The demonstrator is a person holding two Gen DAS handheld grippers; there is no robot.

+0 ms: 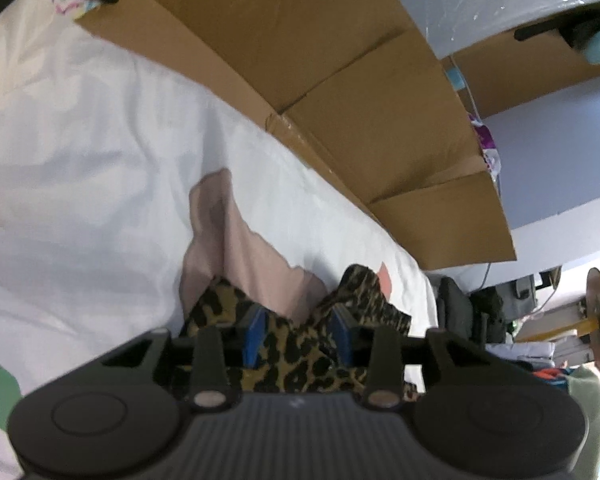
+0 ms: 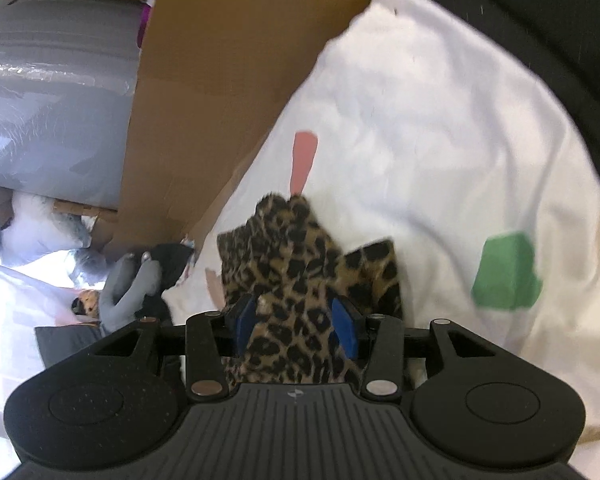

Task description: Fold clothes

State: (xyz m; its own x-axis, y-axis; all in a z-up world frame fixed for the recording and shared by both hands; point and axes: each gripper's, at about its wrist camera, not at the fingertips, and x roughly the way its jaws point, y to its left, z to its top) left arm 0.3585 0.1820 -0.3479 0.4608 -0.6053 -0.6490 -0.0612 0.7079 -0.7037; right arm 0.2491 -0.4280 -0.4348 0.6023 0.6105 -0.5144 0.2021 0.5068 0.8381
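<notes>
A leopard-print garment (image 1: 300,356) is bunched between the blue pads of my left gripper (image 1: 298,330), which is shut on it. A pale pink cloth (image 1: 236,248) lies on the white bed sheet (image 1: 80,152) just beyond the fingers. In the right wrist view the same leopard-print garment (image 2: 300,256) stands up between the blue pads, and my right gripper (image 2: 296,320) is shut on it, above the white sheet (image 2: 420,112). Both grippers hold the fabric lifted off the bed.
A tall cardboard box (image 1: 340,92) runs along the bed's far edge and also appears as cardboard box (image 2: 220,80). The sheet carries a green patch (image 2: 506,274) and a pink patch (image 2: 302,160). Clutter and a grey stuffed toy (image 2: 128,284) sit past the bed's end.
</notes>
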